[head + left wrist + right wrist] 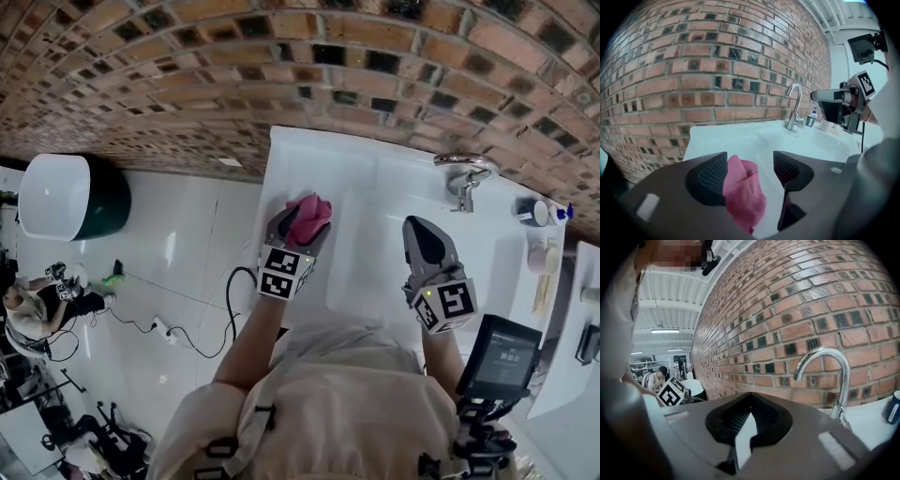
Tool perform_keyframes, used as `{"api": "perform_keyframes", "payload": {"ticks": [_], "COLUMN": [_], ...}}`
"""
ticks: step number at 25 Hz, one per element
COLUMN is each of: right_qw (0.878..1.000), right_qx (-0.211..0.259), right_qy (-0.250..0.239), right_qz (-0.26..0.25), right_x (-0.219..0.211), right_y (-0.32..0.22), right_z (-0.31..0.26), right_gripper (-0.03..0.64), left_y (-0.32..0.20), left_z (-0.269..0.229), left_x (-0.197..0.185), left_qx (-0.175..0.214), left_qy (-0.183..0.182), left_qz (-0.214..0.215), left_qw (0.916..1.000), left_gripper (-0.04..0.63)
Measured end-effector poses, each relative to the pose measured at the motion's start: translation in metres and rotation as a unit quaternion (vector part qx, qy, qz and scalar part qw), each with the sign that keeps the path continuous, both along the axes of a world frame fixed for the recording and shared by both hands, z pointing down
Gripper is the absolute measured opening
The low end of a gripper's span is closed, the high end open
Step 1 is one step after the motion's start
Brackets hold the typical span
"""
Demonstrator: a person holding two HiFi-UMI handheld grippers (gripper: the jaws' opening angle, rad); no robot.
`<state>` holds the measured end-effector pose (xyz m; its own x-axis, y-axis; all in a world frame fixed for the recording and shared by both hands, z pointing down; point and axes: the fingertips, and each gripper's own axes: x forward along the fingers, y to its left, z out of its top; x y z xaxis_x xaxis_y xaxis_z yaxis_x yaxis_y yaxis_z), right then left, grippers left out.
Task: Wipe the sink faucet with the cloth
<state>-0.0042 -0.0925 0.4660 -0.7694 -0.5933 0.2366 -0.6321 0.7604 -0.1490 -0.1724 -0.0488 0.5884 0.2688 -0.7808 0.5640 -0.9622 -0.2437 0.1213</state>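
In the head view, the left tongs (298,223) reach over the near left part of the white sink (375,187), with the pink cloth (309,216) at their tips. The right tongs (419,227) hover over the basin's right side, near the faucet (466,176), which stands at the far edge against the brick wall (281,75).

In the left gripper view, the left tongs (750,171) stand wide apart. The cloth (743,192) hangs between them against the left pad, clear of the right pad. The faucet (794,105) is far off to the right.

In the right gripper view, the right tongs (749,416) are closed together and empty. The faucet (832,376) rises just to their right.
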Motion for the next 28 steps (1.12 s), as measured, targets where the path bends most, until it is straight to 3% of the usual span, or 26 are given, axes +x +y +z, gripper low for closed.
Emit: {"api": "perform_keyframes", "payload": {"ticks": [7,16,28], "right_qw": [1.000,0.999,1.000], "right_qx": [-0.026,-0.041,-0.025], "right_qy": [0.010,0.018,0.011], "right_qz": [-0.012,-0.020,-0.016], "right_x": [-0.015,-0.021,-0.012], "right_y": [-0.006,-0.007,-0.005], "right_z": [0.024,0.034,0.022], "right_gripper": [-0.009,-0.011,-0.010], "left_y": [0.000,0.004,0.001], "left_z": [0.048,0.088,0.082], "left_x": [-0.009,-0.031,-0.032], "left_qx": [-0.048,-0.109,-0.108], "left_qy": [0.003,-0.047,-0.031], "left_qz": [-0.008,-0.012,-0.017], "left_qw": [0.9988,0.9929,0.9935], "left_gripper": [0.282,0.258,0.131]}}
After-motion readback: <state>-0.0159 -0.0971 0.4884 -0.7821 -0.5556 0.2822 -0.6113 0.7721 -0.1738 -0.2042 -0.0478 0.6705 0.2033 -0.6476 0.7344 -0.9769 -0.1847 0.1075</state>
